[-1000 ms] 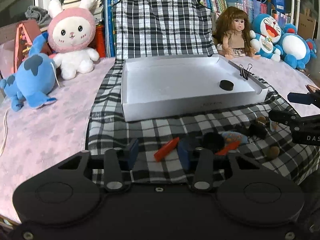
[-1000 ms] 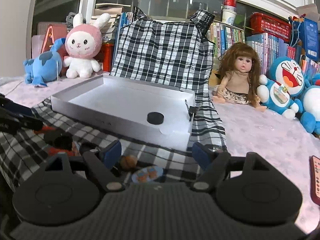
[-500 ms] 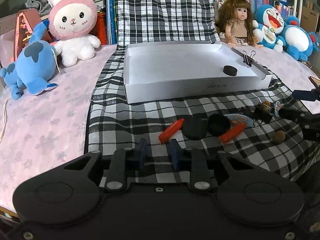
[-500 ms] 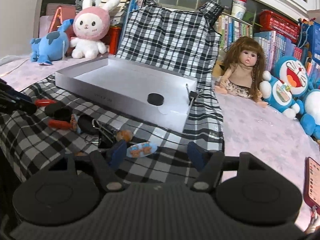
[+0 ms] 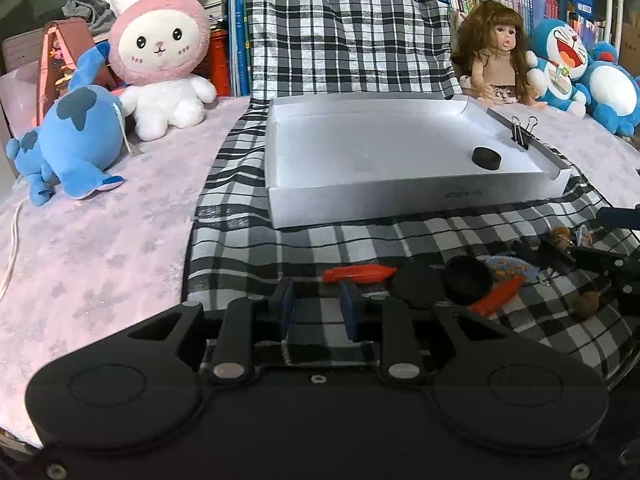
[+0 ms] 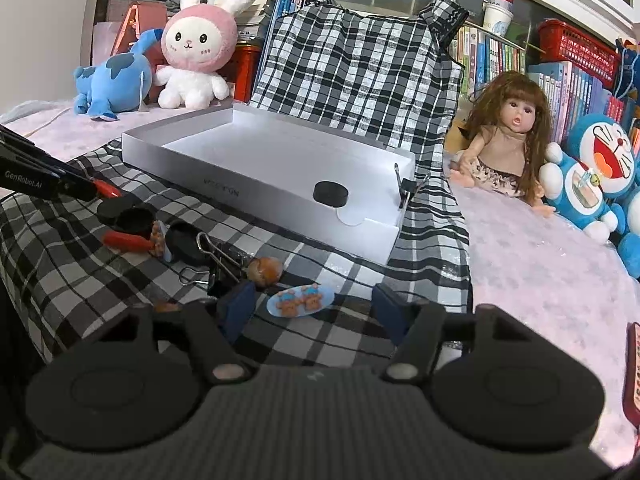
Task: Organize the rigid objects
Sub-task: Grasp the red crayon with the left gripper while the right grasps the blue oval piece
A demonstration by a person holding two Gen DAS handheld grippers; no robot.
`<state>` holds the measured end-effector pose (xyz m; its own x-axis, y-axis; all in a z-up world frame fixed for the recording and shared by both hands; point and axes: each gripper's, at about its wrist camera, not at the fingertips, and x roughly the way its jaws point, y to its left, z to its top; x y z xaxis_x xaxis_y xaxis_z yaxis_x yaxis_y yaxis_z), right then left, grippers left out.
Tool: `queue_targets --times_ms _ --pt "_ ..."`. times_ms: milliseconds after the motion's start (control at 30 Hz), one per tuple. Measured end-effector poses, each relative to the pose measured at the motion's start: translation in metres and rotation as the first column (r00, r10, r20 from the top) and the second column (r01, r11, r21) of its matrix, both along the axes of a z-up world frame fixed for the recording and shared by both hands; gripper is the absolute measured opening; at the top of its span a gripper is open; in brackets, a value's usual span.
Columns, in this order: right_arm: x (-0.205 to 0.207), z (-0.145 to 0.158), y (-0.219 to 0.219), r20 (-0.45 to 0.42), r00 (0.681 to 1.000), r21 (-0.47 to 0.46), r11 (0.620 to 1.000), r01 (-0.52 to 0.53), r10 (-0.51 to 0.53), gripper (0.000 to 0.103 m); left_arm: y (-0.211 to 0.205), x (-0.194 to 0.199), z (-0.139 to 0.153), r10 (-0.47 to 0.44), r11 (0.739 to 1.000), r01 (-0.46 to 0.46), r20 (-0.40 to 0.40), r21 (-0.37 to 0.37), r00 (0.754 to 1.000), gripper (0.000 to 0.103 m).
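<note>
A white shallow box (image 5: 400, 196) (image 6: 256, 190) lies on a checked cloth and holds one black puck (image 5: 486, 157) (image 6: 329, 193); a binder clip (image 5: 524, 132) is clipped on its right wall. In front of it lie two red pieces (image 5: 358, 273) (image 5: 498, 294), two black pucks (image 5: 416, 286) (image 5: 468, 280), a blue oval badge (image 6: 300, 299), a brown nut (image 6: 264, 270) and a loose binder clip (image 6: 218, 264). My left gripper (image 5: 318, 312) is open and empty, just short of the left red piece. My right gripper (image 6: 316, 310) is open wide, its fingers either side of the badge.
Plush toys (image 5: 160, 60) (image 5: 68, 136) sit at the back left on the pink cover. A doll (image 5: 496, 52) and blue plush cats (image 5: 560, 68) sit at the back right. Books and a draped checked garment (image 5: 344, 28) stand behind the box.
Both grippers have pulled back from the pile toward the near edge. The left jaws narrowed, then widened a little. The objects have not moved.
</note>
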<state>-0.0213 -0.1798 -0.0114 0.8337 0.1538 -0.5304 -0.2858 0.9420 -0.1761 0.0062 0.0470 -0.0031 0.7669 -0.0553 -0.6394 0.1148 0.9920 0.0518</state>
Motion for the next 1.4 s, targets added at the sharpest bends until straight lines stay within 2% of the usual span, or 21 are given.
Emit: queue_targets --times_ms 300,667,933,1067,1267,1400 --pt "0.004 -0.003 0.000 -0.001 1.000 0.006 1.000 0.002 -0.002 0.074 -0.013 0.007 -0.002 -0.007 1.000 0.008 0.018 -0.005 1.000 0.027" --pt "0.008 -0.005 -0.004 -0.006 1.000 0.039 0.999 -0.011 0.011 0.074 -0.022 0.013 -0.004 -0.019 1.000 0.018 0.043 0.015 0.999 0.045" --pt "0.010 -0.011 -0.016 0.002 1.000 0.112 0.994 -0.017 0.017 0.074 -0.020 0.021 -0.005 -0.013 0.999 0.014 0.035 -0.044 0.999 0.049" --pt "0.009 -0.012 -0.018 0.014 1.000 0.120 0.992 -0.029 0.027 0.074 -0.024 0.024 -0.006 -0.018 1.000 0.019 0.049 -0.019 0.999 0.050" --pt "0.008 -0.013 -0.018 0.025 0.999 0.118 0.992 -0.037 0.035 0.074 -0.034 0.025 -0.009 -0.046 0.997 0.040 0.090 0.072 0.995 0.051" --pt "0.007 -0.013 -0.018 0.030 0.999 0.117 0.992 -0.037 0.034 0.074 -0.036 0.027 -0.009 -0.063 0.996 0.056 0.093 0.072 0.994 0.051"
